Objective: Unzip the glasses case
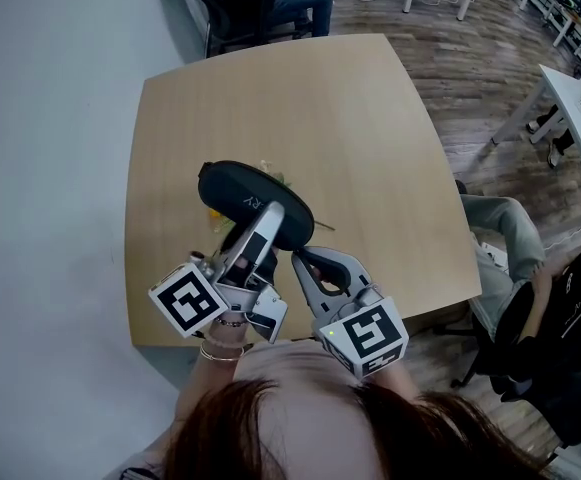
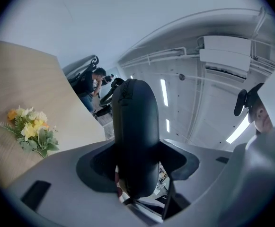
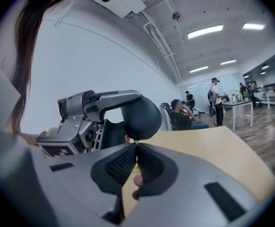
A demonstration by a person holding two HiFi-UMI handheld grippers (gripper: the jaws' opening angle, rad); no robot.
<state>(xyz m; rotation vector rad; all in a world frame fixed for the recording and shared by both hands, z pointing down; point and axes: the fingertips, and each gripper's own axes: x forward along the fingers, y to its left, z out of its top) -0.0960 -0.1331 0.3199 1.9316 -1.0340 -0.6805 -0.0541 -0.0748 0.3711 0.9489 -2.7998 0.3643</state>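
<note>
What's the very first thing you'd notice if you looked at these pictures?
A black oval glasses case is held up over the light wooden table, clamped in the left gripper. The right gripper has its jaws together right at the case's near end. A little bunch of yellow and white flowers lies on the table behind the case.

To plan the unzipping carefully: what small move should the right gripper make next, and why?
Probably pull the right gripper slowly along the glasses case. The left gripper clamps it above the table, and the right jaws are closed at its near end; whether they pinch the zip pull is too small to tell.
</note>
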